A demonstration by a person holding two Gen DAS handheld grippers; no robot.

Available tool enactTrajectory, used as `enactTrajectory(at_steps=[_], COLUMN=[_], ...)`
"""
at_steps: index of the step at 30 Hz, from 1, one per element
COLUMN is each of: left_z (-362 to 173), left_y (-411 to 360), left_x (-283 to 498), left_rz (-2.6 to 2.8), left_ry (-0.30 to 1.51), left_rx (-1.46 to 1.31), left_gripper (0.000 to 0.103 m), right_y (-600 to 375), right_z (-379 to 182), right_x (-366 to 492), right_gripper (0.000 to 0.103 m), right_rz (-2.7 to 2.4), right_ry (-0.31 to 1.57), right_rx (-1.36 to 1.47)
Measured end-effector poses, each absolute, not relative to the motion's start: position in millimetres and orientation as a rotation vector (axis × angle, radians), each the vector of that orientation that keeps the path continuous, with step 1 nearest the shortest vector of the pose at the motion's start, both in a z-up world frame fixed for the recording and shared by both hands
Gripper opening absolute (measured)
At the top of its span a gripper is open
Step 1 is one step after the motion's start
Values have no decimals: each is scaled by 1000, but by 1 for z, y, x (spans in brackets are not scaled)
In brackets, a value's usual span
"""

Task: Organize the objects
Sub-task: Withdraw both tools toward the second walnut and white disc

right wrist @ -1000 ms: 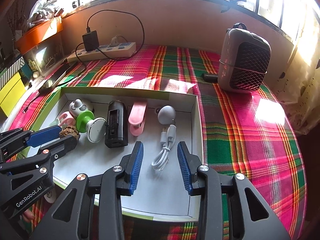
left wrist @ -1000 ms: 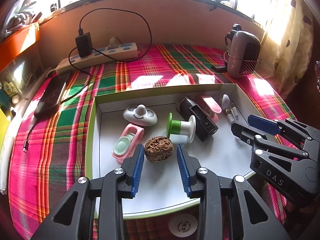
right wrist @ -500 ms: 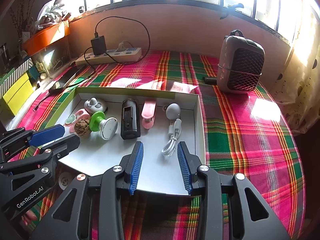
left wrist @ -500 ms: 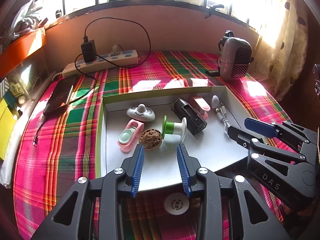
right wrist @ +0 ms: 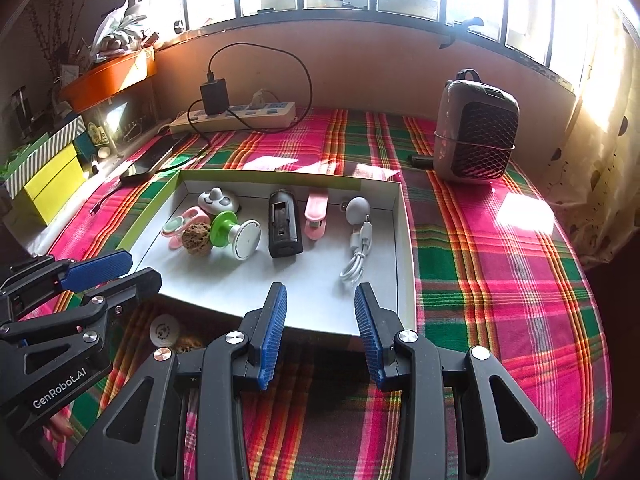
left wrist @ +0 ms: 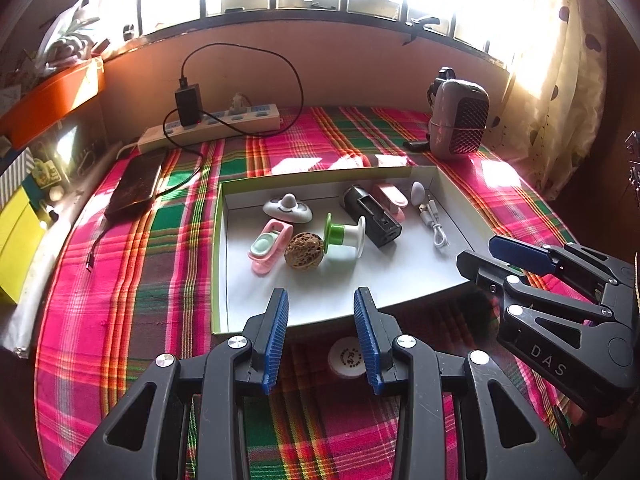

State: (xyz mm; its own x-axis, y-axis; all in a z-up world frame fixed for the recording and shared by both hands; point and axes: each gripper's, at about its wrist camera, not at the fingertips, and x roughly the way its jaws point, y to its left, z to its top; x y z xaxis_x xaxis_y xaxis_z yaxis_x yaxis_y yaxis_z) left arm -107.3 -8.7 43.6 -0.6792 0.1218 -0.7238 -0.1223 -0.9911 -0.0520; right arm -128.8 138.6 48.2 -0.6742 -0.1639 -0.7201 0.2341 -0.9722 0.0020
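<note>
- The tray [left wrist: 448, 184] sits on the plaid cloth [left wrist: 132, 280] and holds the walnut [left wrist: 304, 250], green spool [left wrist: 344, 236], pink clip [left wrist: 268, 246], black box [left wrist: 372, 216] and white cable [left wrist: 434, 228]; the walnut touches both the clip and the spool.
- My left gripper [left wrist: 321, 332] hangs over the tray's near edge, jaws wide apart and empty; my right gripper [right wrist: 321, 332] hangs at that same edge nearer the cable, also wide apart and empty.
- The risk I see: closing on the walnut could shove the clip or roll the spool, since all three crowd together.
- The cable is loose; a jaw could snag a loop and drag it.
- A white disc [left wrist: 347, 358] lies on the cloth just outside the tray's near edge; I could overlook it.
- Only the right view shows something brown [right wrist: 188, 344] beside that disc; I cannot tell what it is.
- Only the left view shows the phone [left wrist: 136, 186] lying left of the tray.
</note>
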Motion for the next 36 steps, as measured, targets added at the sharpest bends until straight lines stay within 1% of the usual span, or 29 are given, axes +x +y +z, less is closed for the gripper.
enactTrajectory(at_steps=[7,10,14,24,25,26,28,36], left_z=[38,38,34,23,22,22,21,19], left_y=[-22,-29,-33,-47,-48,-49,-52,-55], left_x=[-90,-83,-76,-64,-63,-63,-61,-59], left_rz=[2784,2785,2786,2777,2777,2778,2780,2771], left_ry=[-46,-95,-88,-141,-145,-149,-157,-168], left_rx=[-1207,-1201,-1213,-1247,-1250,-1256,-1258,-1262], left_gripper=[32,32,32,32,32,32,32,32], right_y=[137,137,133,116,114,111,105,90], right_z=[44,42,39,35,35,35,34,25], right_x=[-115,-109,-103,-93,-93,-92,-91,-94], right_gripper=[37,37,37,37,38,44,50,50], right_rz=[-2674,-2669,-2637,-2539,-2529,-2521,-2507,-2486], right_ry=[136,128,124,95,96,99,104,155], right_rx=[1151,1153,1157,1142,1137,1135,1128,1151])
